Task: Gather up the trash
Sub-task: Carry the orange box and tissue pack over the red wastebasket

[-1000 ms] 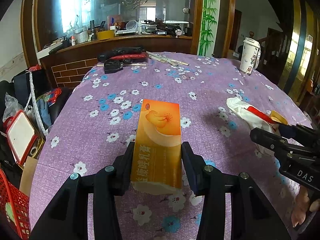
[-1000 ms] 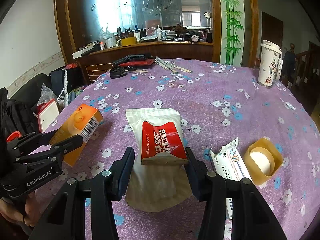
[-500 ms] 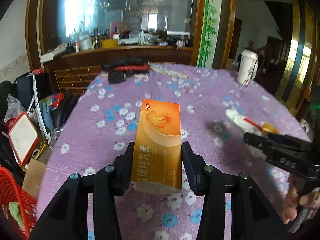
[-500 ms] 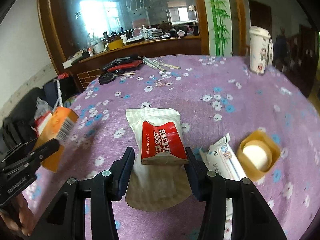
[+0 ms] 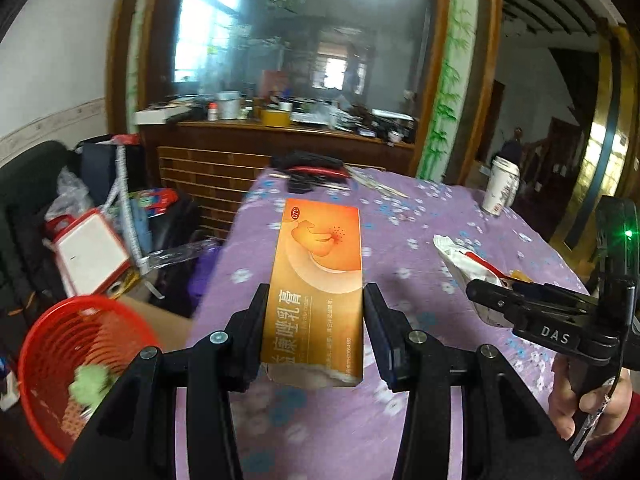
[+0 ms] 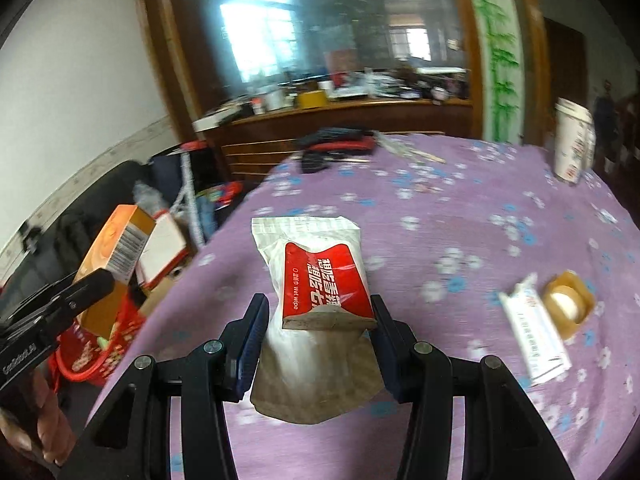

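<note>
- My left tongs (image 5: 314, 320) were clamped on the orange carton (image 5: 318, 280), held above the bench (image 5: 420, 224) edge near the red basket (image 5: 52, 344).
- Carton looked light, stiff, crushable; I gripped its long sides near the torn end.
- My right tongs (image 6: 316, 336) pinched the wet-wipe pack (image 6: 316, 280), clear of the bench: soft, slick film, so I held mid-body.

Daylight glares off the far glass panel (image 5: 280, 40), motion blur smears the table (image 6: 480, 240) and background, and fisheye corners darken.
</note>
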The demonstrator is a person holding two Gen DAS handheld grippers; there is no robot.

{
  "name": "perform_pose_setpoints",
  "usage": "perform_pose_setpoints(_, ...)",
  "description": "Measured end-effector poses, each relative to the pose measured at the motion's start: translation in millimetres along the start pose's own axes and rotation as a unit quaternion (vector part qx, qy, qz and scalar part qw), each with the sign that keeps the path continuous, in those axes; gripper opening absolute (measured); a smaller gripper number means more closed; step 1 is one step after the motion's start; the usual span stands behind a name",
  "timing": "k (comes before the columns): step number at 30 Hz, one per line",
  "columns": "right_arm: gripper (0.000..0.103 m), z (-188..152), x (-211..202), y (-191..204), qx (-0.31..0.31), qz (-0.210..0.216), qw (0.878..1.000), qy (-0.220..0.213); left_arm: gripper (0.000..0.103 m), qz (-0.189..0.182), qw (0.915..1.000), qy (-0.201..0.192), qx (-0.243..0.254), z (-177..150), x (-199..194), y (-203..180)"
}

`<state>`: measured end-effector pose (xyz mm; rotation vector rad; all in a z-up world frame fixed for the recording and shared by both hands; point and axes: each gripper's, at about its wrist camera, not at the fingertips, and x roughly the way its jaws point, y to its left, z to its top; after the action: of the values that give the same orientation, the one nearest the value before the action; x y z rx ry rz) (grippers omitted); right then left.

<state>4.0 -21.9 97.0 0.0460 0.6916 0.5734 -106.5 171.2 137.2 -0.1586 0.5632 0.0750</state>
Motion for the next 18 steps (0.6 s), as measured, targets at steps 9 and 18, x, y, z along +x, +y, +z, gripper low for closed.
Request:
perform_pose_setpoints(9,0.054,-16,11,81,-0.050,0.061,0.996,0.034,0.044,0.039,0.9983,0.000,-0.043,-38,-42,72)
perform_pose_setpoints(18,0.054,-22,31,156,-0.099,0.114,0.986,0.067,0.044,0.097,0.9915,0.006,-0.086,-60,-61,149)
